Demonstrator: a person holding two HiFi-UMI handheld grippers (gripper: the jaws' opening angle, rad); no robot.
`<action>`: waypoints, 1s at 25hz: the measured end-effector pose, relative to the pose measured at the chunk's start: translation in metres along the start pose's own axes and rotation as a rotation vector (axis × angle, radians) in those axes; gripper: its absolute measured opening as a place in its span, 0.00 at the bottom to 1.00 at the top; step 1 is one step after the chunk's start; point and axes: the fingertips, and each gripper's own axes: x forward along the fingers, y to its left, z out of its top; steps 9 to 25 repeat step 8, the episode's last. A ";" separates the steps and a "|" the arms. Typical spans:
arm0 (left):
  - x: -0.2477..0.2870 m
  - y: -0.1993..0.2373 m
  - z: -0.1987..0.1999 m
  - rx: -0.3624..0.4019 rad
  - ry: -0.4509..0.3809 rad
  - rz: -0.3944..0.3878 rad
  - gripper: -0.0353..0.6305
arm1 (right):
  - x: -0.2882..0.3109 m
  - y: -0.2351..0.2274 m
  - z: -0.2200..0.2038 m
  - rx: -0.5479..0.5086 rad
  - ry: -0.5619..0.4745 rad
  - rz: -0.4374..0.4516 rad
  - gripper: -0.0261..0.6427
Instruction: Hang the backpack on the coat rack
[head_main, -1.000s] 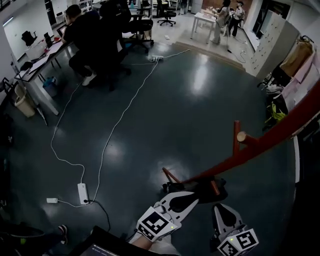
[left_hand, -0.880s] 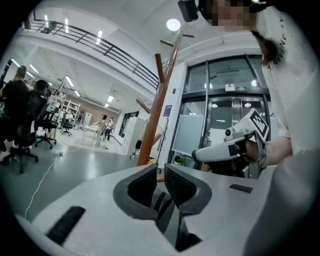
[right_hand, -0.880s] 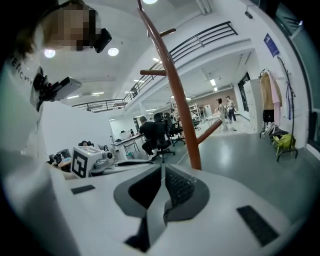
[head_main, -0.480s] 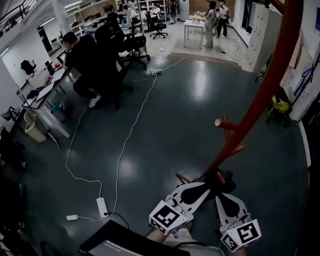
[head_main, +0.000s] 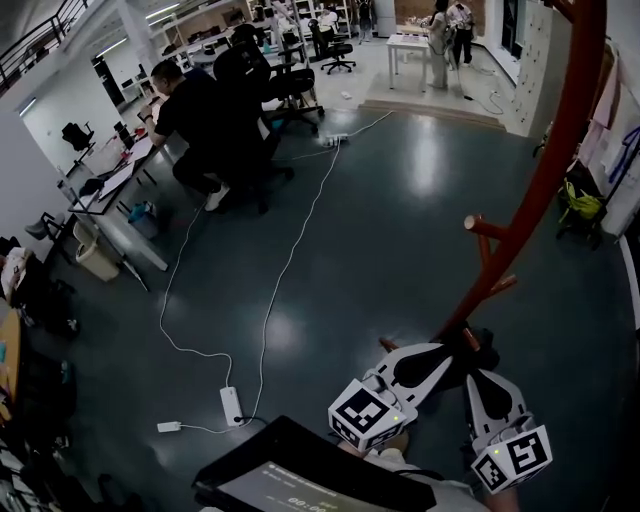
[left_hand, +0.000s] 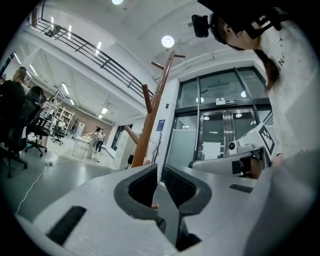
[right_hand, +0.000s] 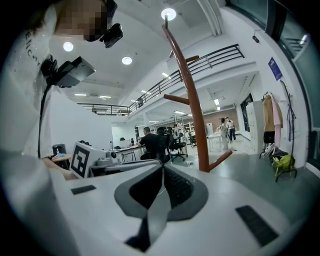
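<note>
The red-brown coat rack (head_main: 545, 170) rises at the right, with short pegs low on its pole. It also stands ahead in the left gripper view (left_hand: 150, 120) and the right gripper view (right_hand: 192, 110). A dark backpack (head_main: 458, 368) shows only as a black mass at the rack's foot, mostly hidden by my grippers. My left gripper (head_main: 455, 352) and right gripper (head_main: 480, 378) meet over it. A grey strap (left_hand: 167, 202) runs down between the left gripper's (left_hand: 160, 170) nearly closed pads. The right gripper (right_hand: 162, 170) is pinched on a grey strap (right_hand: 157, 205).
A white power strip (head_main: 232, 403) and its long cable lie on the dark floor at the left. People sit at desks (head_main: 200, 120) at the back left. A dark screen (head_main: 290, 475) is at the bottom edge. Clothes (head_main: 600, 100) and a yellow-green bag (head_main: 582, 205) are at the right wall.
Both grippers have risen together with the dark pack between them. The head view has lifted, so the rack's pole now stands taller at the right.
</note>
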 end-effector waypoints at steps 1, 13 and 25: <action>-0.001 0.000 -0.001 -0.005 0.002 0.001 0.13 | 0.001 0.002 -0.001 -0.001 0.002 0.004 0.08; -0.009 0.005 -0.010 -0.053 0.011 0.023 0.13 | -0.002 0.006 -0.010 -0.010 0.024 -0.006 0.08; -0.009 0.005 -0.010 -0.053 0.011 0.023 0.13 | -0.002 0.006 -0.010 -0.010 0.024 -0.006 0.08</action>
